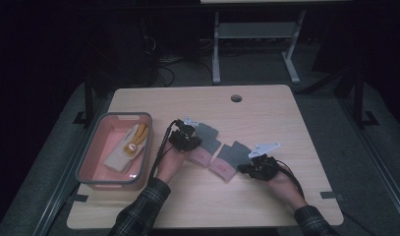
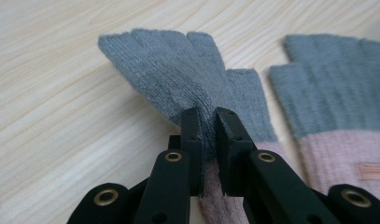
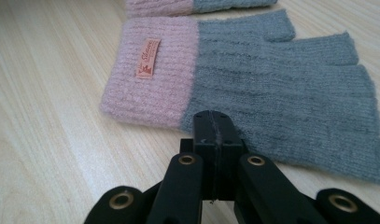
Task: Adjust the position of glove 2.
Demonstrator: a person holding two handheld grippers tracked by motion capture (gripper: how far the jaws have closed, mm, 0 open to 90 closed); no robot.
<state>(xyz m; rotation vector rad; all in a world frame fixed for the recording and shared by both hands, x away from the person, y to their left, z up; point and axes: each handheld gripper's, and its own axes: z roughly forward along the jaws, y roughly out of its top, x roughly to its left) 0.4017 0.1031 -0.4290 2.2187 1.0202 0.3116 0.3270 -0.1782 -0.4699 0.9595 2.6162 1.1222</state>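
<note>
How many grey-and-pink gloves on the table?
2. One glove is pinched in the left gripper, near the bin. The other glove lies flat beside it, in front of the shut right gripper. The bin holds other fabric.

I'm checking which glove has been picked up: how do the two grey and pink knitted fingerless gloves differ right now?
The left grey and pink knitted fingerless glove is pinched between the left gripper jaws, its knit bunched and lifted. The right grey and pink knitted fingerless glove lies flat on the wooden table, ungripped; the right gripper is shut just short of it. Both share grey fingers and a pink cuff.
</note>
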